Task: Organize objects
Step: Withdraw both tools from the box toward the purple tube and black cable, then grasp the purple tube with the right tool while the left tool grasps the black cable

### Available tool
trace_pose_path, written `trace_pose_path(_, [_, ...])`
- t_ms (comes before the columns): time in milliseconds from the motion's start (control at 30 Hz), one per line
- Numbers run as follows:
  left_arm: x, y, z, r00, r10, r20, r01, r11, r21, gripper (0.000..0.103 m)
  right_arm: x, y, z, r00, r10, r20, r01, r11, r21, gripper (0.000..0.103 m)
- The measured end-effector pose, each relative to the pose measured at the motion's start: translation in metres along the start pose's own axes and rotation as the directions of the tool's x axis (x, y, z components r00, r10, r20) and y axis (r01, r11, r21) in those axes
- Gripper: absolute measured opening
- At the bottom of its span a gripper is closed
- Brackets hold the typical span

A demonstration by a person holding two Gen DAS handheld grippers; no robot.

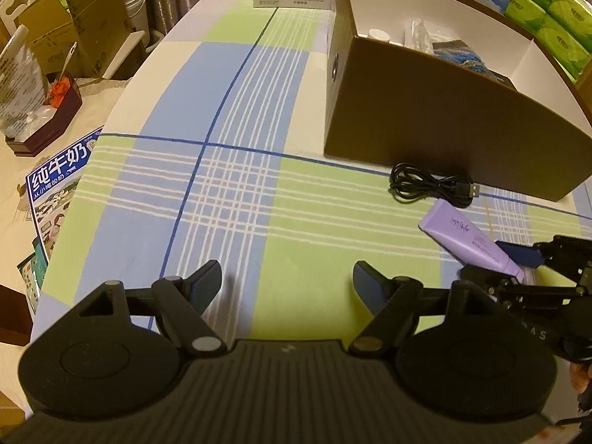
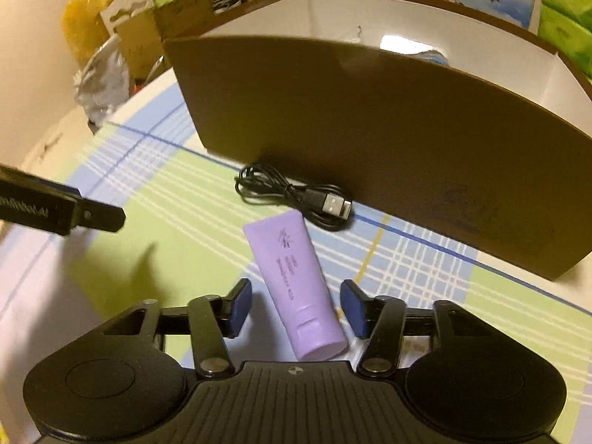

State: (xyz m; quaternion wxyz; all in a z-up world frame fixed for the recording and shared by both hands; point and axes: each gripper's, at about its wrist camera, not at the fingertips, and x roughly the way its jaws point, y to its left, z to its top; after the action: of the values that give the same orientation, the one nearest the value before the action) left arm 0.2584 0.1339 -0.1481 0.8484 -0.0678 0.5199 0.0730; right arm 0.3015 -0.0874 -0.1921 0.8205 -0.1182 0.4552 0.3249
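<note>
On the checked cloth of the counter [image 2: 122, 259], close in front of the brown box [image 2: 370, 140], we see the purple tube [image 2: 299, 288] lying flat, its cap end toward the right wrist camera and its crimped end toward the box. The right gripper [image 2: 296, 309] straddles the tube near its cap: the jaws stand apart, one blue pad on each side, and neither pad presses on the tube. Just beyond the tube's crimped end lies a coiled black USB cable [image 2: 296, 196], its plug turned toward the right, right at the foot of the box's front wall.

From the left wrist view, the left gripper [image 1: 286, 288] hangs over bare cloth to the left of the tube [image 1: 473, 244], its jaws wide apart with nothing between them. The cable [image 1: 433, 185] and the box [image 1: 444, 118] sit beyond; inside the box we make out a white cap and some dark items, too small to name. Green tissue packs [image 1: 547, 11] are stacked behind the box.
</note>
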Motion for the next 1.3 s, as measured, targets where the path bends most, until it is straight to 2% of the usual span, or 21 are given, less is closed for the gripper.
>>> trace_pose_path(67, [0.001,-0.001,-0.002,1.000,-0.004,-0.003,0.004,1.000,0.004,0.075,-0.001,-0.001,-0.004,1.000,-0.005,0.005,0.005,1.000,0.008,0.034])
trace_pose_path(167, [0.004,-0.005,-0.004,1.000,-0.010,-0.009,0.010,1.000,0.012,0.075,-0.006,-0.003,-0.010,1.000,0.000,0.005,0.000,1.000,0.028,0.031])
trace_pose_path(433, [0.011,-0.034,-0.009,0.998,-0.068,-0.001,0.068,0.995,0.069,0.075,-0.035,-0.025,-0.039,0.996,-0.084,0.010,0.082,0.986,0.143,0.029])
trace_pose_path(633, [0.019,-0.064,-0.008,0.992,-0.121,0.022,0.117,0.986,0.117,0.075,-0.057,-0.060,-0.061,0.978,-0.208,-0.001,0.201,0.942,0.268,0.029])
trace_pose_path(800, [0.025,-0.085,-0.002,0.987,-0.150,0.062,0.140,0.979,0.152,0.078,-0.070,-0.082,-0.070,0.964,-0.266,-0.009,0.252,0.905,0.343,0.030])
trace_pose_path(900, [0.032,-0.093,0.004,0.982,-0.173,0.079,0.162,0.978,0.131,0.084,-0.071,-0.089,-0.071,0.960,-0.279,-0.005,0.261,0.893,0.366,0.035])
trace_pose_path(967, [0.037,-0.098,0.007,0.979,-0.183,0.095,0.171,0.978,0.115,0.087,-0.071,-0.092,-0.071,0.956,-0.294,-0.005,0.275,0.888,0.370,0.043])
trace_pose_path(1067, [0.047,-0.108,0.014,0.975,-0.193,0.107,0.181,0.977,0.112,0.090,-0.070,-0.096,-0.069,0.949,-0.316,-0.003,0.293,0.874,0.387,0.045])
trace_pose_path(1200, [0.057,-0.121,0.024,0.974,-0.188,0.124,0.173,0.977,0.123,0.092,-0.068,-0.105,-0.065,0.950,-0.313,-0.008,0.290,0.868,0.403,0.046])
trace_pose_path(1300, [0.067,-0.127,0.030,0.979,-0.157,0.129,0.144,0.984,0.106,0.092,-0.067,-0.106,-0.064,0.951,-0.309,-0.008,0.285,0.869,0.404,0.047])
